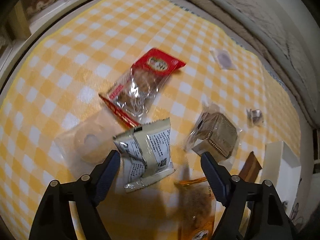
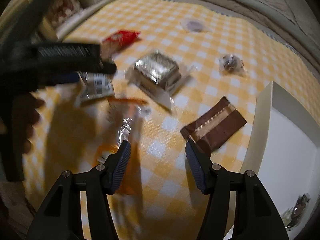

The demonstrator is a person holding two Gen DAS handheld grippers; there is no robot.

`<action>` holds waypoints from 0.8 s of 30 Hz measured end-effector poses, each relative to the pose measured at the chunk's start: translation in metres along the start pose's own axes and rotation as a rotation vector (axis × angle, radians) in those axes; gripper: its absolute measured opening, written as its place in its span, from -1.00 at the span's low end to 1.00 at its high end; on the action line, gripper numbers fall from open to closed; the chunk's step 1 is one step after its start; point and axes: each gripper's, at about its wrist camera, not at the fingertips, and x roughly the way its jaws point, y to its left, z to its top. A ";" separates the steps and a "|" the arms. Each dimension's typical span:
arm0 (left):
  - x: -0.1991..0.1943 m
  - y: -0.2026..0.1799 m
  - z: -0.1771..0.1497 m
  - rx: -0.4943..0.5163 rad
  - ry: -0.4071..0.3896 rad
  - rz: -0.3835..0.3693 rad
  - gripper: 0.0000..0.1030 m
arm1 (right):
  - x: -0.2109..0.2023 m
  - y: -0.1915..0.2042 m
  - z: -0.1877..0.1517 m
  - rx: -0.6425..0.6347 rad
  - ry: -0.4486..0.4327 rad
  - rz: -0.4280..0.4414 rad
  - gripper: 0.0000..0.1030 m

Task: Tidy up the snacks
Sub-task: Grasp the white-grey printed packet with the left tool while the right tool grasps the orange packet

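Your left gripper [image 1: 160, 156] points steeply down at the yellow-and-white checked tablecloth [image 1: 180, 30], jaws spread. The crumpled beige foil snack packet with black print [image 1: 146, 150] lies between the fingers; its edge is just beside the left finger, but blur prevents confirming contact, and the right finger stands clear of it.

Your right gripper [image 2: 158, 150] is also angled steeply down, jaws apart with bare cloth between them. Its left finger overlaps the orange snack bag with a clear window [image 2: 128, 130]; its right finger sits just beside the flat brown wrapper with a tan stripe [image 2: 214, 128]. Neither appears pinched.

Left wrist view only: a translucent pouch holding a pale round item [image 1: 86, 140], left of the beige packet, and the full length of the red-ended clear snack bag [image 1: 144, 82].

Right wrist view only: the left gripper body with your hand [image 2: 30, 120] on its grip at the left edge, and the inside of the white open box [image 2: 290, 140] at right, with a small dark item in its near corner, too blurred to identify.

Both views show the clear-wrapped square pastry tray [image 2: 156, 70] mid-table.
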 end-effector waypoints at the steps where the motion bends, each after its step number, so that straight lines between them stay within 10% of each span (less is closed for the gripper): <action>1: 0.004 -0.002 0.000 -0.009 0.002 0.015 0.42 | -0.003 -0.002 0.001 0.014 -0.013 0.018 0.18; 5: 0.013 -0.006 0.000 -0.007 -0.006 0.074 0.01 | -0.007 0.003 0.006 0.033 -0.026 0.069 0.52; 16: 0.006 0.000 0.001 0.037 -0.007 0.032 -0.16 | 0.033 0.029 0.007 0.023 0.073 0.092 0.66; 24: -0.032 0.009 -0.005 0.071 -0.055 -0.009 -0.17 | 0.038 0.035 0.008 0.009 0.085 0.045 -0.22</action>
